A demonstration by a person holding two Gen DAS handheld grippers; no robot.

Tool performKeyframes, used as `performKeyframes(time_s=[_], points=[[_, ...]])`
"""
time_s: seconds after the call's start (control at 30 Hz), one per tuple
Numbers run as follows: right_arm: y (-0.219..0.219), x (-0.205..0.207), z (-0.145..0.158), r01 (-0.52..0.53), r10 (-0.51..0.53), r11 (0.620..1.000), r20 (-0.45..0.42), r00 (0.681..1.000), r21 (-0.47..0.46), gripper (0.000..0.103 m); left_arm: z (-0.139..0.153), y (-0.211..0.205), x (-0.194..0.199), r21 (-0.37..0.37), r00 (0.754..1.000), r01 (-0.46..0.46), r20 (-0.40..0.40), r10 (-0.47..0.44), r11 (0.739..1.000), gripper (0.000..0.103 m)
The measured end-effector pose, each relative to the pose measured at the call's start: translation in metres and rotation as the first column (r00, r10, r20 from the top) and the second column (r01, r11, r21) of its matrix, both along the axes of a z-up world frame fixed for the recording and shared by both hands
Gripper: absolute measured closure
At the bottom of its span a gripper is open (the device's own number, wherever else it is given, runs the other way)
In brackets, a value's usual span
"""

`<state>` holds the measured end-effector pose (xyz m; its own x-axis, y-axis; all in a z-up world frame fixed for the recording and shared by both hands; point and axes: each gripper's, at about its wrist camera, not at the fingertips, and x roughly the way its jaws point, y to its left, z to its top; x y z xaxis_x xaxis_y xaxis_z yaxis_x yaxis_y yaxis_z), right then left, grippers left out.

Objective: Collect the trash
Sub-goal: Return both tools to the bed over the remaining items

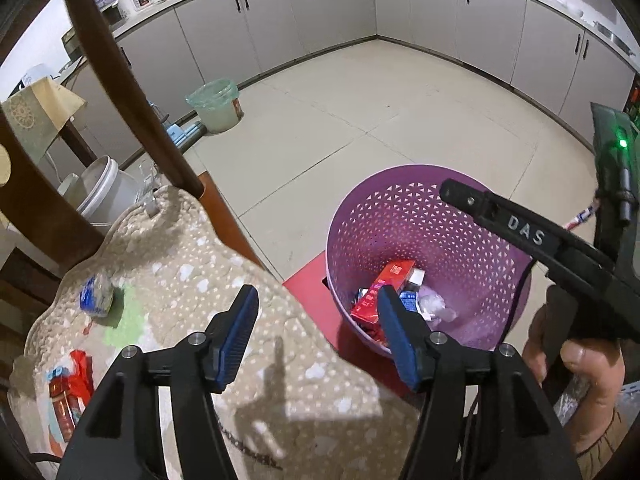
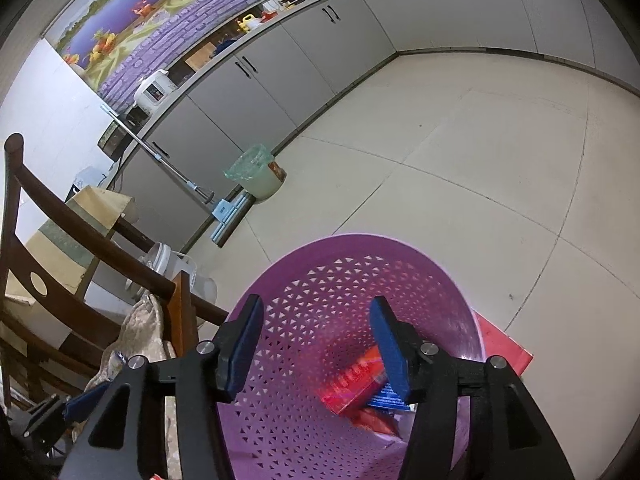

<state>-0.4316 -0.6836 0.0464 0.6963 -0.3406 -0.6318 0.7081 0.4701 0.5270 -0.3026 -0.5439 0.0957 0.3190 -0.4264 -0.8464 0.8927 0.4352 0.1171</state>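
Two scraps wait on the cushion (image 1: pixel 208 264): red wrapper (image 1: pixel 74 384) far left, blue-white wad (image 1: pixel 96 295) beyond it. Left gripper (image 1: pixel 316 312) hangs parted and empty, both scraps off to its left. Purple basket (image 1: pixel 432 216) holds red boxes already (drop looks done). Right gripper (image 2: pixel 316 344), parted, empty, over the basket. Next: swing left, pinch the wad.

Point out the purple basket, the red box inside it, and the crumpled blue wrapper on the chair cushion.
purple basket (image 1: pixel 452 236), left wrist view, on its perforated inner wall.
red box (image 1: pixel 380 292), left wrist view, on its upper face.
crumpled blue wrapper (image 1: pixel 95 296), left wrist view, on its middle, lying on the cushion.
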Motion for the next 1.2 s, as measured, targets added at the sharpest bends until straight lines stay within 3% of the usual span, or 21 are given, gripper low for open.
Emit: performKeyframes(time_s=[0.5, 0.7, 0.83, 1.03, 1.2], points=[[0.029, 0.018, 0.019, -0.058, 0.057, 0.996, -0.023, 0.998, -0.07, 0.038, 0.017, 0.06, -0.01, -0.011, 0.999, -0.014, 0.052, 0.014, 1.0, 0.036], [0.042, 0.025, 0.025, -0.078, 0.074, 0.992, -0.039, 0.996, -0.094, 0.036, 0.02, 0.103, -0.003, -0.014, 0.998, -0.06, 0.012, 0.06, 0.998, 0.036], [0.051, 0.035, 0.027, -0.108, 0.102, 0.988, -0.052, 0.993, -0.111, 0.035, 0.024, 0.138, 0.008, -0.022, 0.993, -0.111, 0.036, 0.112, 0.994, 0.036], [0.073, 0.054, 0.032, -0.166, 0.155, 0.974, -0.081, 0.984, -0.153, 0.034, 0.027, 0.199, 0.043, -0.044, 0.967, -0.253, 0.018, 0.254, 0.967, 0.033], [0.091, 0.07, 0.035, -0.211, 0.195, 0.961, -0.102, 0.976, -0.177, 0.033, 0.019, 0.252, 0.084, -0.047, 0.912, -0.409, -0.039, 0.407, 0.911, 0.033]])
